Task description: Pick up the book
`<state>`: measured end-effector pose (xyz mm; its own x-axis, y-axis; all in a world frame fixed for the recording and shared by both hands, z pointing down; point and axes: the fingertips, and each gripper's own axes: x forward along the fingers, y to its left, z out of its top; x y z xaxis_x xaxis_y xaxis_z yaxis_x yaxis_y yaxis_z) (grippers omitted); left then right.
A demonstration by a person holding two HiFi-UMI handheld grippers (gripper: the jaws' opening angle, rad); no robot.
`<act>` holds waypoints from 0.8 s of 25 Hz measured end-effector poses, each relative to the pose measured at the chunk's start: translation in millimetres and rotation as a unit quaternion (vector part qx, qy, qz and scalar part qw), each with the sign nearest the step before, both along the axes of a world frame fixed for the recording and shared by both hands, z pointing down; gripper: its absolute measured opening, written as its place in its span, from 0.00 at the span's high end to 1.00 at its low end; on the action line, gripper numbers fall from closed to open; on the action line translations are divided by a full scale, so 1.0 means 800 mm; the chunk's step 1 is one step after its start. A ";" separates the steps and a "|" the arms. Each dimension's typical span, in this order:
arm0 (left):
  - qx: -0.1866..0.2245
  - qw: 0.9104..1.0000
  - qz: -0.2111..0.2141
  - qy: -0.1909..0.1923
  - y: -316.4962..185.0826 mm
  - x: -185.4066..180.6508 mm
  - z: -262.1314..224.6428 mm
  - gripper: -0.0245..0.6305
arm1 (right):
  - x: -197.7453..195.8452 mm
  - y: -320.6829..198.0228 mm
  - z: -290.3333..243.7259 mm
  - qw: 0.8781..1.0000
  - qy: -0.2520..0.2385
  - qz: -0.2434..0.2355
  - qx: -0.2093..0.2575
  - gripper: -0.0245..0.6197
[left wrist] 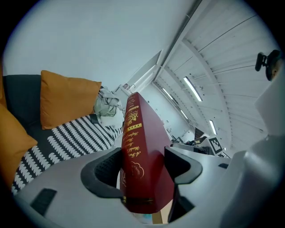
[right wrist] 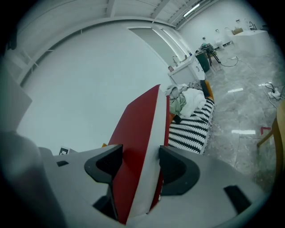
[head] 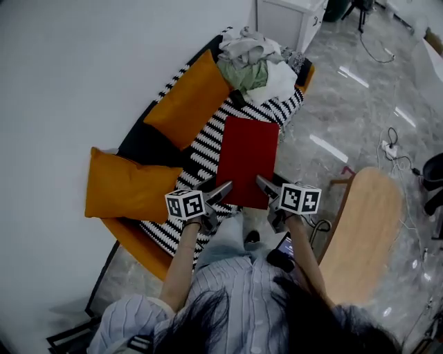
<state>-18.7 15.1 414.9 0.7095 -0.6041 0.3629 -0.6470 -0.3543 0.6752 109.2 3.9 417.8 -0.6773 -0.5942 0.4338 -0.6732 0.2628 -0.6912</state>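
A dark red hardcover book is held up flat above the sofa, cover facing the head camera. My left gripper is shut on the book's near left corner, my right gripper on its near right corner. In the left gripper view the gold-lettered spine stands between the jaws of the left gripper. In the right gripper view the red cover and white page edge of the book sit clamped between the jaws of the right gripper.
Below is a sofa with a black-and-white patterned throw, two orange cushions and a heap of clothes at its far end. A round wooden table stands to the right on the marble floor. A white cabinet stands beyond.
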 end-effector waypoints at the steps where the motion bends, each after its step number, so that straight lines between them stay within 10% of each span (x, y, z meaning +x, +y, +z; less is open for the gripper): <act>1: 0.001 1.000 -0.004 0.001 0.006 0.000 -0.001 0.48 | 0.000 0.005 -0.002 1.000 0.001 -0.003 0.000 0.53; 20: -0.001 0.999 -0.054 -0.005 0.087 -0.020 -0.013 0.48 | -0.020 0.071 -0.007 0.999 -0.012 -0.040 0.000 0.53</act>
